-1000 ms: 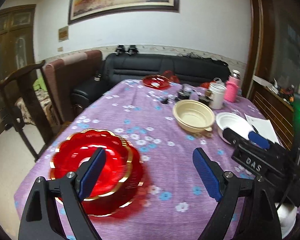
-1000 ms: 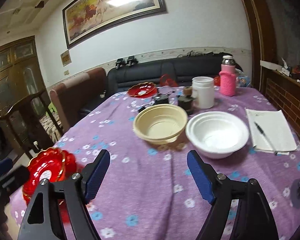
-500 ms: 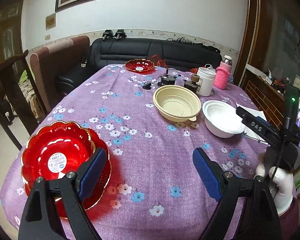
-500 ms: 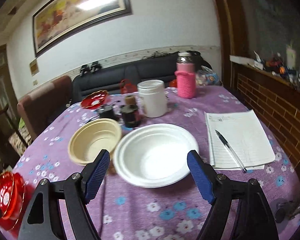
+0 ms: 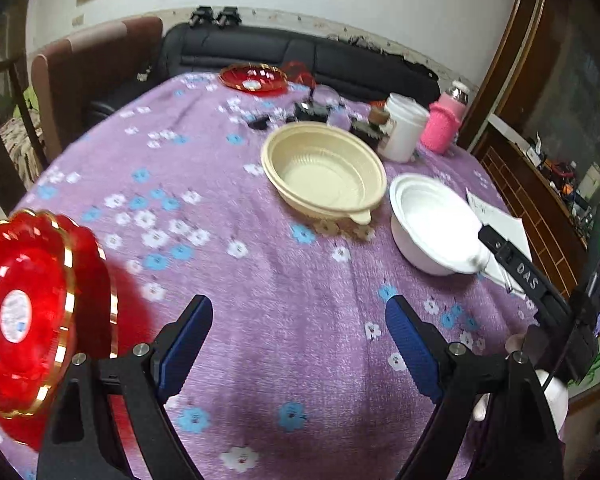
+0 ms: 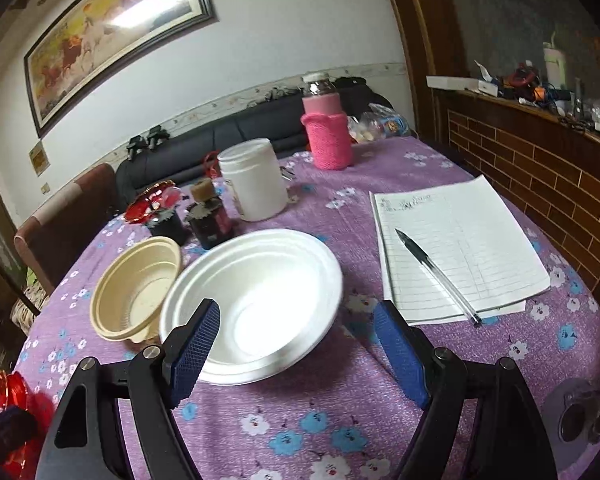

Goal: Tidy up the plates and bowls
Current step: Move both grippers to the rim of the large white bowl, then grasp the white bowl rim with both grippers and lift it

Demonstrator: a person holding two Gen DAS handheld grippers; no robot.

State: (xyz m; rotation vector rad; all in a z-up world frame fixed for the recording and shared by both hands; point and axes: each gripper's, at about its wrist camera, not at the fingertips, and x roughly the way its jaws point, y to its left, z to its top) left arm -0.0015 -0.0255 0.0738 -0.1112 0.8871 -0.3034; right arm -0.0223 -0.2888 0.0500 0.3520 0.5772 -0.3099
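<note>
Showing only in the right wrist view, notepad (image 6: 456, 248) and pen (image 6: 434, 274), right gripper (image 6: 296, 350) spread, closer to white bowl (image 6: 256, 300) than before, left gripper (image 5: 298, 342) spread, empty, red plate (image 5: 24, 312) slid leftward.

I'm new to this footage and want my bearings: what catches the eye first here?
The shiny red plates with gold rims, stacked at the near left edge of the purple flowered tablecloth, stand out most. Mid-table, a cream bowl sits beside a white bowl, which lies just ahead of the open right gripper. The left gripper is open too, over bare cloth.
</note>
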